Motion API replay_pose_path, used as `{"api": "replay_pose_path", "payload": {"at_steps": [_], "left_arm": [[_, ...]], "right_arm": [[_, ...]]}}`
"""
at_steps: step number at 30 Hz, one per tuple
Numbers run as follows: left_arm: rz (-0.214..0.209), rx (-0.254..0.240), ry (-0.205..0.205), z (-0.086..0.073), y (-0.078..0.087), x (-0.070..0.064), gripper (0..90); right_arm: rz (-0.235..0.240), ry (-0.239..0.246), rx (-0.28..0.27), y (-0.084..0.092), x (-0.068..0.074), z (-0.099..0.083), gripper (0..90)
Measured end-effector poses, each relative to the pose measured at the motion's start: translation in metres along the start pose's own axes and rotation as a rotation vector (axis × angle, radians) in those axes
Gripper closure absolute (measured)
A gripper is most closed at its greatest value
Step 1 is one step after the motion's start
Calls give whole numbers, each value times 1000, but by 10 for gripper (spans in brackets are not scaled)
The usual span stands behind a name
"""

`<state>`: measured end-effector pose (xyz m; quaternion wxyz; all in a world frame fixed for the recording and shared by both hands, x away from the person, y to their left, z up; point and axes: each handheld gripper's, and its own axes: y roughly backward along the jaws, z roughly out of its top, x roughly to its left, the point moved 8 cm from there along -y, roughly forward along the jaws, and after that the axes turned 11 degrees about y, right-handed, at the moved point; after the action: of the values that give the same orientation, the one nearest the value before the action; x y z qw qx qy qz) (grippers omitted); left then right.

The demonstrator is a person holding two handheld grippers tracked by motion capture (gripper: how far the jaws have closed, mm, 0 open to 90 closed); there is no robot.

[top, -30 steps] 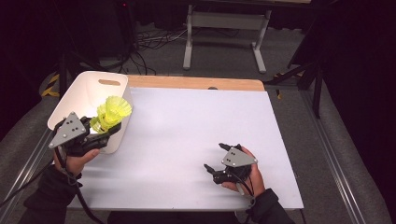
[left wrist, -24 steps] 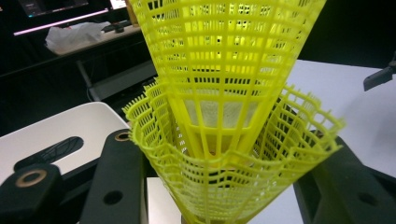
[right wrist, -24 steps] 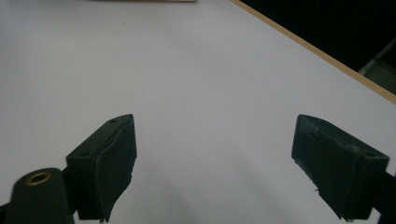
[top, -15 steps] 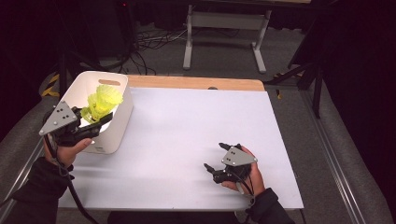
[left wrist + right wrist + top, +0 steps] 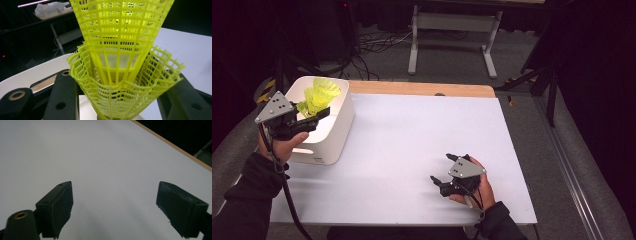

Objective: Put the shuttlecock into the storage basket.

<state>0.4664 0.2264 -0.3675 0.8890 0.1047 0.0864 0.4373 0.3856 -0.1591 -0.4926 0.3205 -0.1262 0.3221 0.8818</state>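
Two nested yellow mesh shuttlecocks [image 5: 319, 95] are held over the open top of a white bin [image 5: 343, 114] at the table's left. My left gripper [image 5: 314, 112] is shut on the outer skirt, which bulges between the black jaws. In the left gripper view the shuttlecocks [image 5: 120, 75] rise up the middle of the picture between the left gripper [image 5: 122, 102] jaws, with the bin's rim [image 5: 30, 72] behind. My right gripper [image 5: 441, 168] rests low at the table's front right, open. In its own view the right gripper [image 5: 115, 195] has nothing between the jaws.
A white tabletop [image 5: 422, 140] with a wooden far edge [image 5: 422, 89] spreads between the hands. Beyond it are a grey metal stand [image 5: 452, 40] and cables on the dark floor. A metal rail [image 5: 562, 160] runs along the right side.
My left gripper has carried the shuttlecocks left and upward, from the bin's near right edge to above its inside. The right gripper has stayed put.
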Motion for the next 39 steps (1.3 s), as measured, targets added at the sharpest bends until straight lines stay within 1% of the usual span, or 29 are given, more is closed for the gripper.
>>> {"api": "replay_pose_path", "payload": {"at_steps": [1, 2, 3, 4, 5, 7, 8, 9, 13, 14, 15, 16, 17, 18, 19, 23, 24, 25, 26, 27, 28, 30, 31, 32, 34, 35, 36, 37, 39], "left_arm": [[0, 0, 0, 0, 0, 0, 528], [12, 0, 1, 2, -3, 5, 528], [12, 0, 1, 2, -3, 5, 528], [9, 1, 9, 5, -6, 10, 527], [9, 1, 9, 5, -6, 10, 527], [8, 5, 15, 8, -9, 14, 527], [7, 19, 23, 9, -13, 18, 526], [6, 30, 21, 9, -16, 20, 525], [1, 48, 29, 11, -21, 22, 525], [6, 61, 17, 12, -22, 23, 525], [22, 82, -3, 13, -26, 25, 525], [22, 82, -3, 13, -26, 25, 525], [23, 95, 5, 14, -30, 29, 526], [23, 95, 5, 14, -30, 29, 526], [34, 103, 11, 14, -35, 33, 526], [37, 110, 19, 14, -39, 37, 528], [32, 120, 26, 14, -43, 40, 529], [32, 120, 26, 14, -43, 40, 529], [39, 129, 36, 13, -47, 43, 529], [39, 129, 36, 13, -47, 43, 529], [44, 149, 28, 12, -50, 46, 530], [44, 155, 27, 12, -51, 47, 529], [34, 168, 30, 11, -53, 50, 529], [34, 168, 30, 11, -53, 50, 529], [51, 190, 22, 9, -54, 56, 529], [66, 208, 32, 4, -56, 64, 529], [66, 208, 32, 4, -56, 64, 529], [80, 232, 38, -1, -58, 70, 529], [83, 241, 39, -3, -59, 72, 529]], "right_arm": [[0, 0, 0, 0, 0, 0, 147], [2, 6, 1, 0, 0, 0, 147], [2, 6, 1, 0, 0, 0, 147], [3, 3, 4, 0, 0, 0, 148], [4, 2, 5, 0, 0, -1, 148], [9, -1, 7, -1, 1, -1, 148], [11, 1, 10, -2, 1, -2, 148], [14, 4, 12, -3, 2, -2, 148], [20, 6, 16, -4, 3, -2, 148], [20, 6, 16, -4, 3, -2, 148], [21, 1, 17, -4, 3, -3, 148], [21, -1, 18, -4, 2, -3, 148], [23, -2, 19, -5, 2, -3, 149], [25, -3, 21, -5, 3, -4, 151], [28, -1, 23, -5, 3, -4, 153], [31, 4, 23, -5, 4, -3, 153], [31, -1, 22, -5, 3, -4, 153], [31, -1, 22, -5, 3, -4, 153], [34, -9, 23, -5, 3, -4, 153], [36, -7, 24, -6, 4, -4, 153], [38, -6, 24, -6, 4, -4, 152], [41, -6, 25, -7, 4, -4, 152], [41, -8, 28, -7, 4, -5, 152], [41, -8, 28, -7, 4, -5, 152], [42, -19, 29, -8, 3, -6, 152], [42, -21, 28, -8, 2, -6, 152], [43, -22, 28, -8, 2, -6, 152], [43, -21, 28, -8, 2, -6, 152], [43, -20, 29, -8, 2, -6, 152]]}}
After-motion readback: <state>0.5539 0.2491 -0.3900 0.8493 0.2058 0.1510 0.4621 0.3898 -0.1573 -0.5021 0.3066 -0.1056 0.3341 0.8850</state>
